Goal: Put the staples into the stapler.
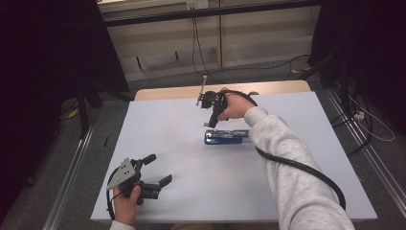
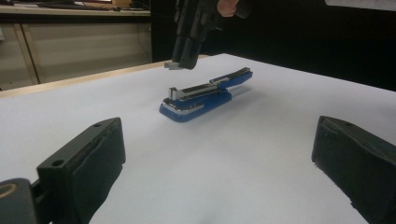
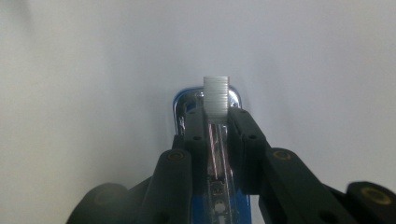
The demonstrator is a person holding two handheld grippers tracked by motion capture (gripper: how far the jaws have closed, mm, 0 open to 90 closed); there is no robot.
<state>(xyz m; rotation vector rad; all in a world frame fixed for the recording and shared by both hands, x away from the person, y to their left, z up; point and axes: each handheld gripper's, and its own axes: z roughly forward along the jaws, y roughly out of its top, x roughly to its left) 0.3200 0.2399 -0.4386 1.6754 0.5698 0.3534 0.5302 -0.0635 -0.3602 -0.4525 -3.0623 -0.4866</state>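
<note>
Nearest the person, the left gripper (image 1: pixel 155 173) rests idle on the white table (image 1: pixel 191 191) with its jaws spread wide and nothing between them, apparently waiting its turn. Well beyond it, farther up the table, lies a blue stapler (image 2: pixel 201 95), opened so its metal channel faces up. Directly above the stapler's front end, the right gripper (image 3: pixel 216 122) points down, jaws pinched on a strip of staples (image 3: pixel 216 95), likely lined up to load into the channel.

Lab – metal frame rails (image 1: pixel 67 177), floor cables (image 1: pixel 249 67).
</note>
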